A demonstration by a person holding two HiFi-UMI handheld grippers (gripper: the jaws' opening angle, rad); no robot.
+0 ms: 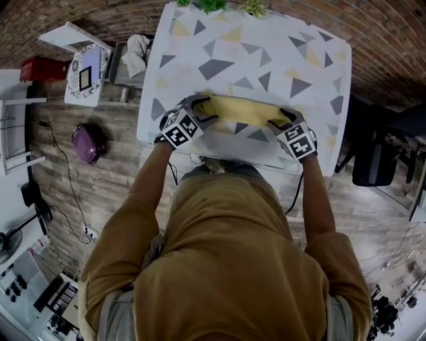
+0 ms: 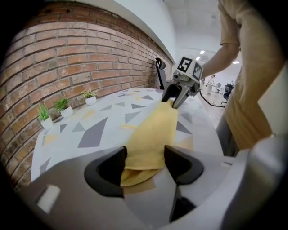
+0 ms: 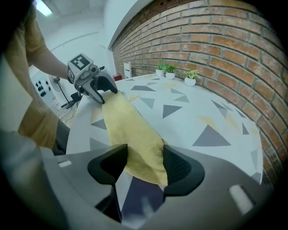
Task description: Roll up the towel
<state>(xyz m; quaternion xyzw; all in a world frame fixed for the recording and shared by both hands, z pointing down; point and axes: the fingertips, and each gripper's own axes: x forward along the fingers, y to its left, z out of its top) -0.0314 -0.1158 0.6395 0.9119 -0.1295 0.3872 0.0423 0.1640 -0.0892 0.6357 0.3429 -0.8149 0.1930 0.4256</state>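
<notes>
A yellow towel [image 1: 243, 110], rolled into a long narrow bundle, lies across the near part of the white table [image 1: 253, 46] with its grey and yellow triangles. My left gripper [image 1: 200, 108] is at the towel's left end and my right gripper [image 1: 283, 118] at its right end. In the left gripper view the towel's end [image 2: 144, 148] lies between the jaws of the left gripper [image 2: 145, 161], which stand apart around it. In the right gripper view the other end [image 3: 144, 152] sits likewise inside the right gripper [image 3: 145, 164], loosely framed by the pads.
Small potted plants [image 1: 213, 5] stand along the table's far edge by the brick wall. The near table edge is just below the towel. On the floor are a purple object [image 1: 88, 142] at left, a white cart [image 1: 86, 70], and a black chair [image 1: 376, 160] at right.
</notes>
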